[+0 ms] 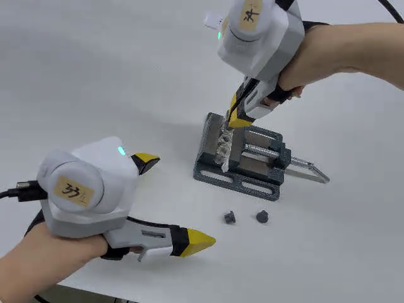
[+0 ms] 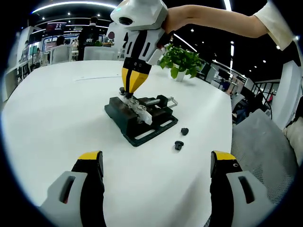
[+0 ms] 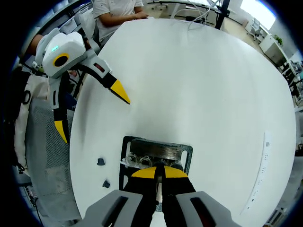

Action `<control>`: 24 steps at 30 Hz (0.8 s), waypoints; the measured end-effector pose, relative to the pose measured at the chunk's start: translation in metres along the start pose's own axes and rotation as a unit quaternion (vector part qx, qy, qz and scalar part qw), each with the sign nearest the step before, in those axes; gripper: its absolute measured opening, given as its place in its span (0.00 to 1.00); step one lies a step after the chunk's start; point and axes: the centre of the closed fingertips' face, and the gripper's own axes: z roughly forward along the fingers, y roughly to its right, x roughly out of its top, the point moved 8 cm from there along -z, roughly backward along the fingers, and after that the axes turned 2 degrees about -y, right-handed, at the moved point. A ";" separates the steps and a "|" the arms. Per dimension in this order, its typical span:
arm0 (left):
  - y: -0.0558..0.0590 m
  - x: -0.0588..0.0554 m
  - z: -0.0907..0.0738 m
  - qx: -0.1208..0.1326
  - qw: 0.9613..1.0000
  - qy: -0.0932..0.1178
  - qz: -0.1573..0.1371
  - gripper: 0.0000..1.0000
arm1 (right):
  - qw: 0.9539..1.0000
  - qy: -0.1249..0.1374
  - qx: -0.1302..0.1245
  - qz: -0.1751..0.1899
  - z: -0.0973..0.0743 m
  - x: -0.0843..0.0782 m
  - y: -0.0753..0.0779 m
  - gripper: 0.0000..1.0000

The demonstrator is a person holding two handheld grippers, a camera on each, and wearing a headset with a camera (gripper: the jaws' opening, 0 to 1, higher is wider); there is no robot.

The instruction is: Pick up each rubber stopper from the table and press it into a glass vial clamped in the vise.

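Observation:
A dark grey vise (image 1: 243, 165) stands mid-table with clear glass vials (image 1: 225, 148) clamped in a row between its jaws. My right gripper (image 1: 237, 118) comes down from above, shut, with its yellow tips right over the far end of the vial row (image 3: 139, 161). A small dark bit shows beside those tips (image 2: 129, 91); I cannot tell what it is. Two dark rubber stoppers (image 1: 229, 217) (image 1: 262, 216) lie loose on the table in front of the vise. My left gripper (image 1: 173, 202) hovers open and empty at the near left, well short of the stoppers (image 2: 178, 144).
The vise's screw handle (image 1: 309, 167) sticks out to the right. The white table (image 1: 113, 76) spreads wide to the left and behind the vise. Its near edge (image 1: 95, 291) lies just past the left hand. A potted plant (image 2: 182, 59) and seated people are beyond the table.

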 end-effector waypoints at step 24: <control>-0.001 -0.002 0.003 0.000 1.000 0.002 -0.012 0.93 | 1.000 -0.017 0.005 0.007 0.006 0.003 0.011 0.00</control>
